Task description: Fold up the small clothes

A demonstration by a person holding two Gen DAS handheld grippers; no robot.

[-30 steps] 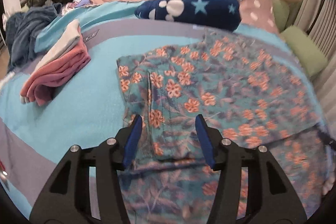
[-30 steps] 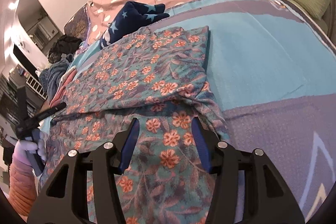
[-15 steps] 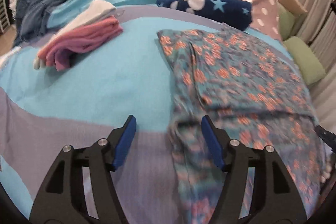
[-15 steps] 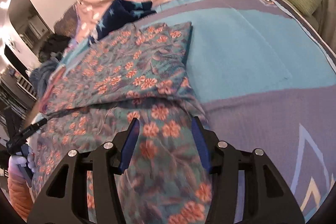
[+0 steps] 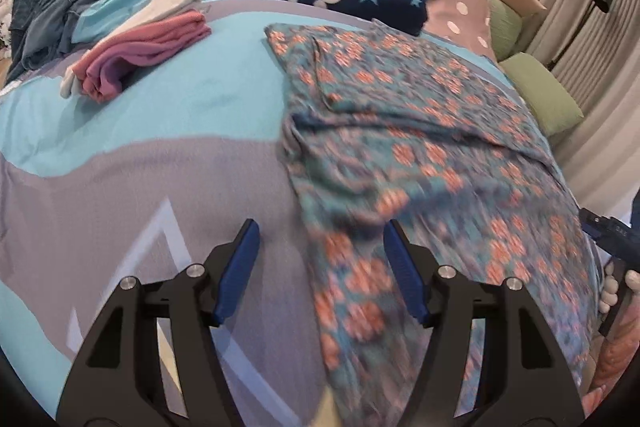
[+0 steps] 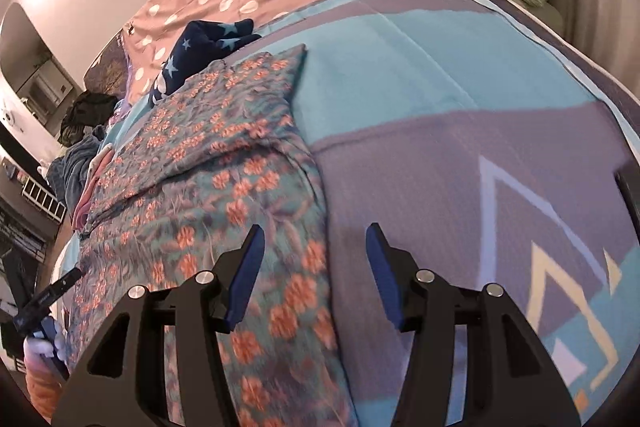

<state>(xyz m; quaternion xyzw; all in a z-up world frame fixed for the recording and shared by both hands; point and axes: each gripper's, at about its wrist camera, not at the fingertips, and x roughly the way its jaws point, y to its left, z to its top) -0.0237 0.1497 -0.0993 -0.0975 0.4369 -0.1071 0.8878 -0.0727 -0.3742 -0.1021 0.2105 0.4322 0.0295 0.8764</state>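
On the bedspread (image 5: pixel 168 115), floral garment (image 5: pixel 420 131) lengthwise

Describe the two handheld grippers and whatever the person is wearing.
Both the left gripper and right gripper are black, with angular cut-out frames, silver round bolts and flat blue finger pads. The person wears white gloves and an orange quilted sleeve.

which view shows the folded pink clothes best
The left wrist view: the folded pink clothes lie in full sight on the blue blanket, with a white piece beneath. In the right wrist view only a pink sliver peeks out behind the floral garment.
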